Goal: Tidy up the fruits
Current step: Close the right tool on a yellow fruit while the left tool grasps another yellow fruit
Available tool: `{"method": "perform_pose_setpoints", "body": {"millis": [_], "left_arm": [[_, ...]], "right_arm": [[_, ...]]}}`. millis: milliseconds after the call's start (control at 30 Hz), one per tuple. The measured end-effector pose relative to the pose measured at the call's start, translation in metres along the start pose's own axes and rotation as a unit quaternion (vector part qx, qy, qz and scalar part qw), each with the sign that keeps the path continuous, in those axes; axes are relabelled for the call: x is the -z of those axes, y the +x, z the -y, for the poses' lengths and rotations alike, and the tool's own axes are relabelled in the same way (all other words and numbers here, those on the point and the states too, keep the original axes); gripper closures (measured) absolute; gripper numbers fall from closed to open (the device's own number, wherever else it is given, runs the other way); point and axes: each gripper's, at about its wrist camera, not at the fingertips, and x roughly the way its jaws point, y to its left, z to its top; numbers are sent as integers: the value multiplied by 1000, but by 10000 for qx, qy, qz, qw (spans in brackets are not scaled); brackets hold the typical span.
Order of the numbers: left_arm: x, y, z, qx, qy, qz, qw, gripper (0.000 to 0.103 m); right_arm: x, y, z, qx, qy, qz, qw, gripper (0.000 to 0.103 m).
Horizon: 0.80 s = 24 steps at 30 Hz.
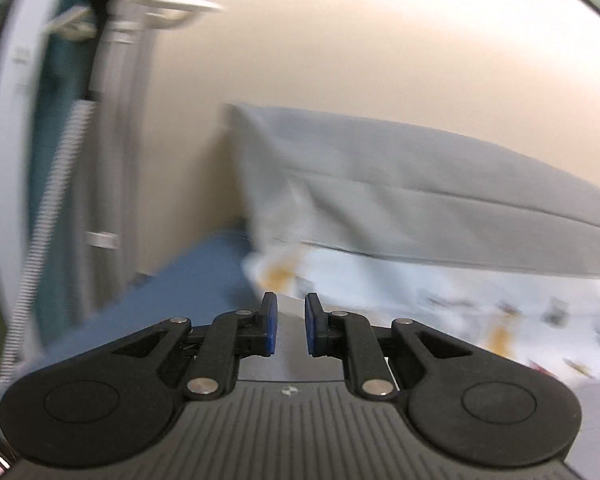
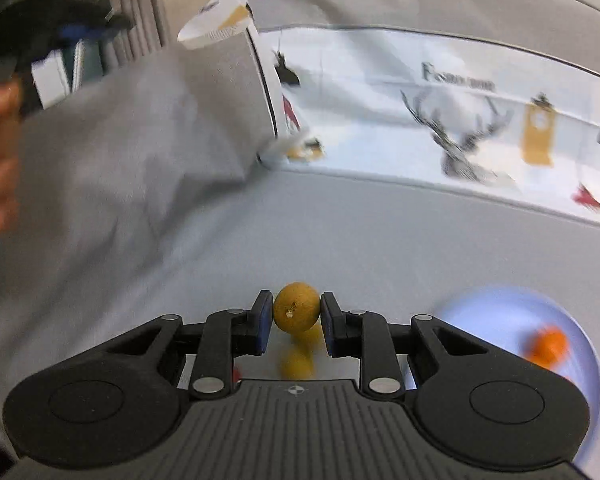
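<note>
My right gripper (image 2: 296,312) is shut on a small round yellow-brown fruit (image 2: 296,307) and holds it above the grey bed sheet (image 2: 340,232). Below it lie more yellow fruit (image 2: 298,362), blurred. A pale blue plate (image 2: 580,340) at the lower right holds an orange fruit (image 2: 548,346). My left gripper (image 1: 291,326) has its blue pads (image 1: 271,326) a narrow gap apart with nothing between them; it points at a grey pillow (image 1: 420,200) and no fruit shows in its view. It also shows blurred at the upper left of the right wrist view (image 2: 52,16), in a hand.
A white patterned pillowcase (image 2: 420,112) with deer prints lies behind the fruit. A grey pillow (image 2: 120,140) lies at the left. In the left wrist view a blue surface (image 1: 188,280), a beige wall (image 1: 380,60) and a white rack (image 1: 120,40) stand beyond the bed.
</note>
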Motion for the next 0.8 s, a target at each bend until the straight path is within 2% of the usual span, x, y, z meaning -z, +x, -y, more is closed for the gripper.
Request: {"method": "perform_pose_setpoints", "body": {"millis": [67,133,200,233,333,400,500,567,600,800], "left_arm": [[8,-15,13,484,239,-233,9983,87],[21,-25,24,1036,235,-718,9918,88],[38,-24,35,1512,164,-1418,9782,88],[47,-19,42,1613,236,-1751,9710,88],[71,5,57,1573,489,-2530,9534,88],[86,29,59,1524,339,-3026,9402,88],[100,56,59,1376,57,-3359,9318,86],[108,73,61,1351,-77,-3591,9235,78],[113,79,65,1289,-67,-3719,9192,77],[130,88,86,1084,502,-3887,9136,77]], "right_arm": [[23,-15,7,3,-70,-153,9999,76],[43,-29,13,11,-70,-243,9997,76],[59,-40,17,-38,35,-272,9996,76],[67,-40,21,-43,92,-296,9995,76],[85,-35,23,-40,160,-432,9989,76],[87,-32,21,-39,92,-445,9990,76],[84,-24,24,-106,152,-421,9989,76],[84,-19,26,-95,186,-437,9988,76],[84,-17,27,-112,205,-442,9987,76],[84,-10,30,-167,203,-430,9987,76]]}}
